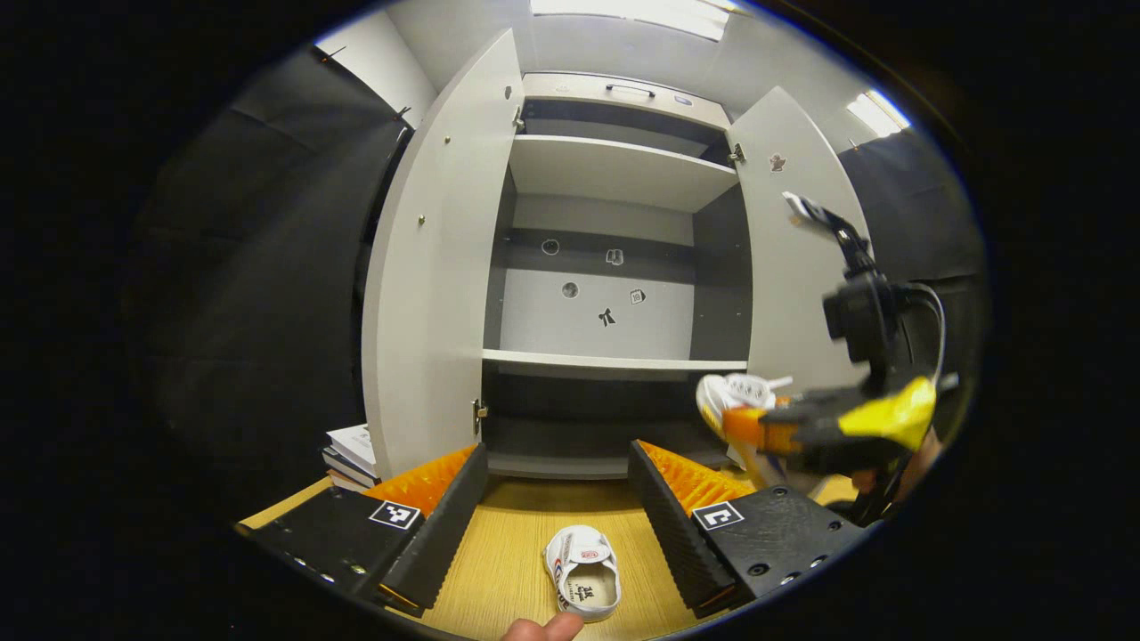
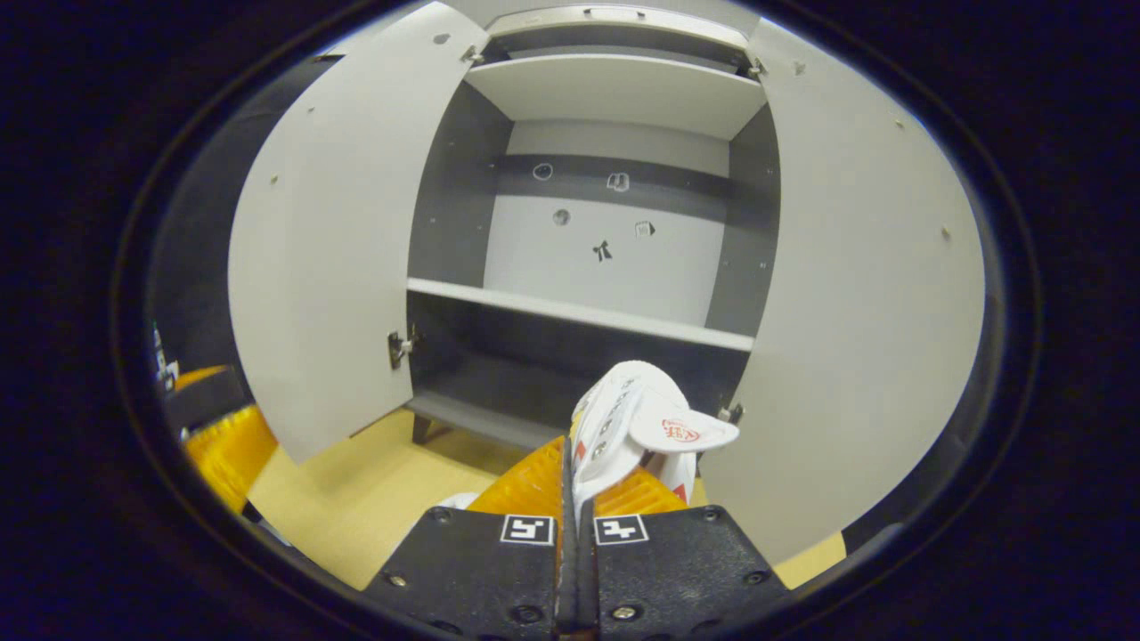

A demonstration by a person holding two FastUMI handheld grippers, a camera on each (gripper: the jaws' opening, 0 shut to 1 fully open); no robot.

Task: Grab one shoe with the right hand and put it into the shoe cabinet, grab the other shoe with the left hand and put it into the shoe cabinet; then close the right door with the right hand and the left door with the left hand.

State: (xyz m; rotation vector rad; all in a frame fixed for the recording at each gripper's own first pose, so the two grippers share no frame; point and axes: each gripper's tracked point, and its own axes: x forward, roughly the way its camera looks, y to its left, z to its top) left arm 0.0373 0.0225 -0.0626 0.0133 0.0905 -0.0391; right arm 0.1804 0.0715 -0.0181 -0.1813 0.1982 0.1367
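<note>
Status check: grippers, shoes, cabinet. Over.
Right gripper shut on white strap shoe, facing open grey shoe cabinet. Left gripper open above second white shoe. Nothing blocking.

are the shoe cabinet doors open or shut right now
Open. Both the left door and the right door of the shoe cabinet are swung wide, showing its bare shelves.

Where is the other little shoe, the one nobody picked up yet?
In the left gripper view, the shoe lies on the wooden floor between the open left gripper, before the cabinet.
</note>
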